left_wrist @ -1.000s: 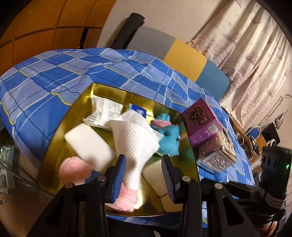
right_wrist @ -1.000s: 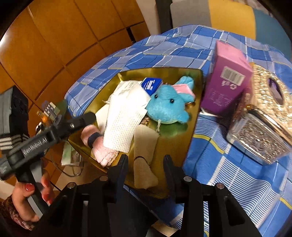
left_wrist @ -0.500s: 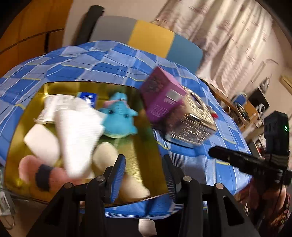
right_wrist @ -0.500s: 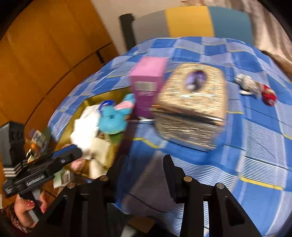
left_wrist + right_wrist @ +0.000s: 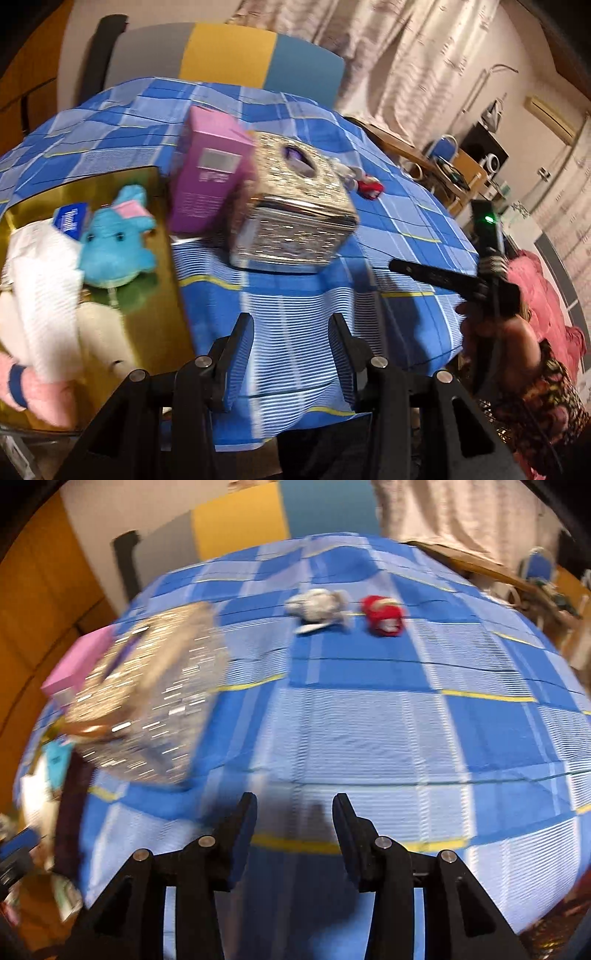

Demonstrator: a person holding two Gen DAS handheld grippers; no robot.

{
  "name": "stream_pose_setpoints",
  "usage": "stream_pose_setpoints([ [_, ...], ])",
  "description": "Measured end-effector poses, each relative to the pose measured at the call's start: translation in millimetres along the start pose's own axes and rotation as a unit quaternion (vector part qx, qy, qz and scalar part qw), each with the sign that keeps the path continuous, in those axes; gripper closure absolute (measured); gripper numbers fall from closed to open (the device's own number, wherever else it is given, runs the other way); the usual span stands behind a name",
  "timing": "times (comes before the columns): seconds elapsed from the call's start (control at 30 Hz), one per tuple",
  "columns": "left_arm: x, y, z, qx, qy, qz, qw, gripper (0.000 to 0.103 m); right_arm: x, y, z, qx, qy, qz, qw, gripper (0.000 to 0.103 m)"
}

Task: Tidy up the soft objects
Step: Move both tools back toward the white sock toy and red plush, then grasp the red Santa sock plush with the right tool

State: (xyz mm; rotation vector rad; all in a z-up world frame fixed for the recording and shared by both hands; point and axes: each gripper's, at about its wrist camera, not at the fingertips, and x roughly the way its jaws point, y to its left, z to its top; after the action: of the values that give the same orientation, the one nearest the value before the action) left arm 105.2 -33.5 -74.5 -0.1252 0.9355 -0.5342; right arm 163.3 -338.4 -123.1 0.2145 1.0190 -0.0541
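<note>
A gold tray (image 5: 162,295) at the table's left holds a blue plush toy (image 5: 114,243), a white cloth (image 5: 44,273), a beige sock (image 5: 103,339) and a pink sock (image 5: 40,395). A grey plush toy (image 5: 317,605) and a red soft toy (image 5: 382,614) lie on the blue checked tablecloth at the far side; the red one also shows in the left wrist view (image 5: 369,186). My left gripper (image 5: 291,332) is open and empty, over the cloth right of the tray. My right gripper (image 5: 293,812) is open and empty, over the table's near middle, facing the two toys.
A purple carton (image 5: 210,173) and a glittery silver tissue box (image 5: 291,214) stand between the tray and the loose toys. The right gripper's body (image 5: 443,277) shows at the right in the left wrist view. A chair (image 5: 229,55) stands behind the table.
Both grippers swung right, away from the tray. The left gripper let go of the white cloth, which now lies in the tray. The right view now faces the grey and red toys.
</note>
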Motion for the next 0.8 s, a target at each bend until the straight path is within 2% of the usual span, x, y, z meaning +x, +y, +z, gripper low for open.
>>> stream_pose_setpoints([
  [0.27, 27.4, -38.8, 11.9, 0.038, 0.026, -0.025, 0.9986, 0.061, 29.7, -39.9, 43.0, 0.010, -0.014, -0.041, 0.999, 0.055],
  [0.43, 43.2, -56.3, 25.1, 0.053, 0.038, -0.040, 0.9971, 0.061, 47.3, -58.4, 82.5, 0.011, -0.054, -0.057, 0.997, 0.044],
  [0.63, 56.1, -72.6, 42.8, 0.065, 0.041, -0.048, 0.9959, 0.061, 80.0, -84.2, 146.1, 0.056, -0.067, -0.055, 0.995, 0.043],
  [0.8, 61.2, -77.0, 54.3, 0.064, 0.040, -0.055, 0.9956, 0.061, 104.4, -86.6, 178.4, 0.070, -0.063, -0.039, 0.995, 0.043],
])
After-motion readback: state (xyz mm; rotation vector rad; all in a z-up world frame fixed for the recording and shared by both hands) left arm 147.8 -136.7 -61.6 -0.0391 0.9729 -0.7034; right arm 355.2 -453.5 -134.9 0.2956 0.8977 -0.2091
